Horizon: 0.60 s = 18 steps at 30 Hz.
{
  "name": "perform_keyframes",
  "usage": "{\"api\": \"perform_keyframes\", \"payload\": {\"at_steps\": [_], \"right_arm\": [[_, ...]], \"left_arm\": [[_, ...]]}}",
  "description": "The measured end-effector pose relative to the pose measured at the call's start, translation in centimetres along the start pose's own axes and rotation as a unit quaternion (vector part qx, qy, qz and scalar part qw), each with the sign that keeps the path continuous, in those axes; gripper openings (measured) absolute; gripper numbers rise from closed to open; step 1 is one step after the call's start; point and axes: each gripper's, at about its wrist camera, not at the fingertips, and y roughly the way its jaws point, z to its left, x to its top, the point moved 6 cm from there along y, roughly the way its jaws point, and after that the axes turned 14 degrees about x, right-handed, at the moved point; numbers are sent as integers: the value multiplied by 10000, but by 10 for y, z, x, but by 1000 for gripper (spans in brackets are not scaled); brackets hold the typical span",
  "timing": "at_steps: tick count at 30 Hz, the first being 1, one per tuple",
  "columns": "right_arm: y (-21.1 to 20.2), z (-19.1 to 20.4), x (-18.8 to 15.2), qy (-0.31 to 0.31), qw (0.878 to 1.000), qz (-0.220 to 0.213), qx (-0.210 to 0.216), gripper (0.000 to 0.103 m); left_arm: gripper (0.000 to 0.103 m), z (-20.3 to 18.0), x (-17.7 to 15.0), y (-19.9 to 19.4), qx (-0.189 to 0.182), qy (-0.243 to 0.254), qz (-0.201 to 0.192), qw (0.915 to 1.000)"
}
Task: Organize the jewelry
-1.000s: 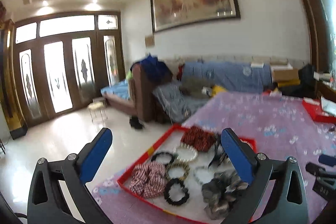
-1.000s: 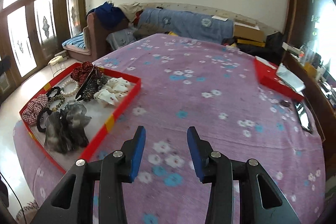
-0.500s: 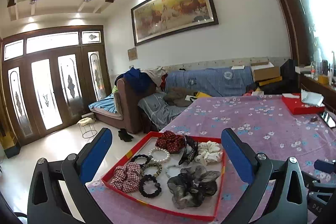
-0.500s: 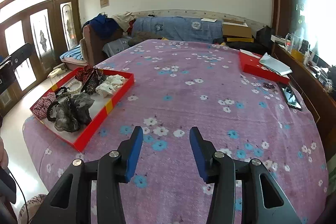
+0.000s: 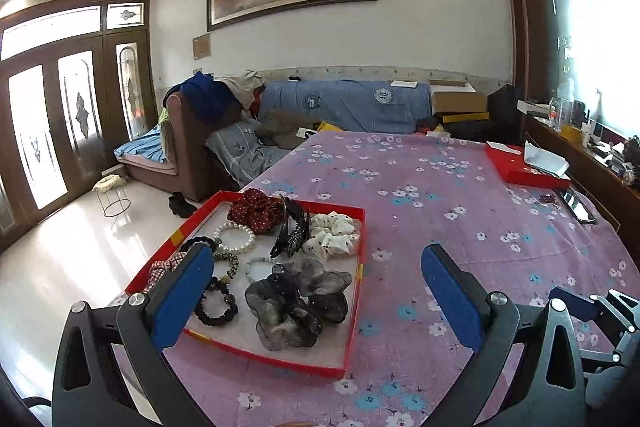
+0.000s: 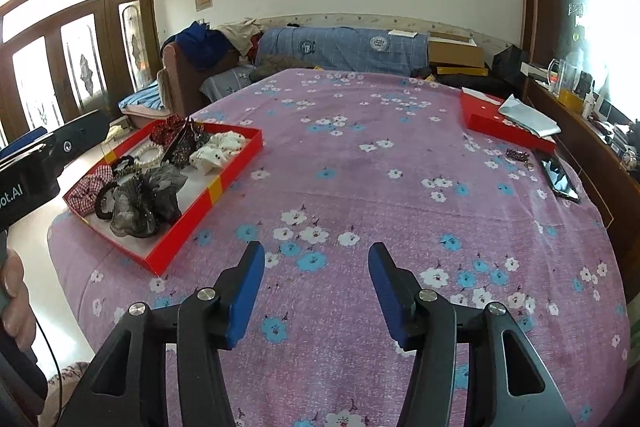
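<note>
Opening stage of sorting. The left gripper (image 5: 316, 285) hovered over the near end of the red tray (image 5: 362, 227), jaws wide and empty; the right gripper (image 6: 316, 281) hung above the bare flowered worktop (image 6: 400, 187), jaws also wide and empty. Scrunchies, a pearl bracelet (image 5: 235, 237) and a hair clip (image 5: 290, 235) lay crowded in the tray. Probable next move: lowering onto one item to lift it out.
</note>
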Motion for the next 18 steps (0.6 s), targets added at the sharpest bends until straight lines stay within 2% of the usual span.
{"api": "perform_keyframes", "payload": {"at_steps": [4, 9, 18], "right_arm": [[7, 2, -1, 3, 10000, 90, 8, 59], [19, 10, -3, -34, 9996, 267, 25, 60], [39, 33, -2, -269, 9984, 492, 12, 62]], "left_arm": [[103, 2, -4, 7, 124, -44, 18, 9999], [103, 8, -11, 21, 207, -33, 234, 9995], [103, 20, -24, 40, 165, -12, 536, 9984]]}}
